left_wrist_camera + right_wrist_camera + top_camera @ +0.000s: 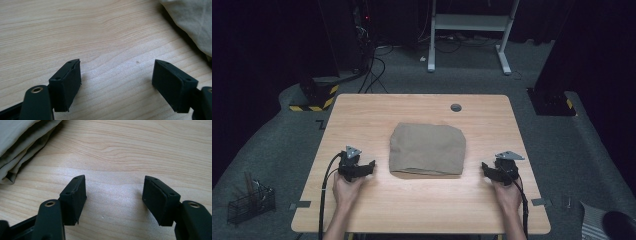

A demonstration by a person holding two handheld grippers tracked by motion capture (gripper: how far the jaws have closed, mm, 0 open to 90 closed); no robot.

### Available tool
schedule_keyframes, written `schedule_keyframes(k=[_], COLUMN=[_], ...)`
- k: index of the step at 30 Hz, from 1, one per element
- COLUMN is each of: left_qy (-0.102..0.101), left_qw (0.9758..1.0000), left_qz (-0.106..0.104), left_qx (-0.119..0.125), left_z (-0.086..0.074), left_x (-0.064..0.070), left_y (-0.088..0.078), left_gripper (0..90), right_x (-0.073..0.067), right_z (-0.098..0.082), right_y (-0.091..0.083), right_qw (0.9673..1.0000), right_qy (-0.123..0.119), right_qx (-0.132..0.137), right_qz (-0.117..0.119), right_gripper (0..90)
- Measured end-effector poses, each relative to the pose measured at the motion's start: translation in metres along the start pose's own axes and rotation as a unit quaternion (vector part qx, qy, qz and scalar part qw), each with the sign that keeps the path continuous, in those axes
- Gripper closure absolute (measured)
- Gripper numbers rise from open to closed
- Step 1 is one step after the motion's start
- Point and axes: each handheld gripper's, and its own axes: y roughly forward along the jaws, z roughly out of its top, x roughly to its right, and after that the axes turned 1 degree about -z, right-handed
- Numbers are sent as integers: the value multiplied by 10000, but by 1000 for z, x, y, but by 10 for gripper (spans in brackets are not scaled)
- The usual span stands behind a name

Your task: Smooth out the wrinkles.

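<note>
A folded tan cloth point(428, 149) lies mid-counter point(362, 115), bearing no readable label or writing. The left gripper point(371, 165) and right gripper point(484, 166) rest either side of it, jaws spread, pinching nothing

**What the views cut off or leave unclear**

In the left gripper view, the folded beige cloth point(192, 22) is cut by the top and right edges, leaving one rumpled corner in sight. In the right gripper view, the top and left edges cut it, and its stacked layers cannot be counted. In the high view, the light wooden table point(422, 210) loses its near edge to the frame's bottom, and the small dark round spot point(456, 107) near its far edge is too small to identify.
</note>
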Motion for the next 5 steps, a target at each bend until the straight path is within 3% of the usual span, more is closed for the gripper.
schedule_keyframes(k=[5], left_qy=[1], left_qw=[10000], left_qz=[-18], left_qx=[-10], left_z=[0], left_x=[0], left_y=[0], left_gripper=[216], right_x=[0], right_z=[0], right_y=[0], right_qw=[10000], right_qy=[28], right_qx=[-3], right_qz=[-26], right_gripper=[349])
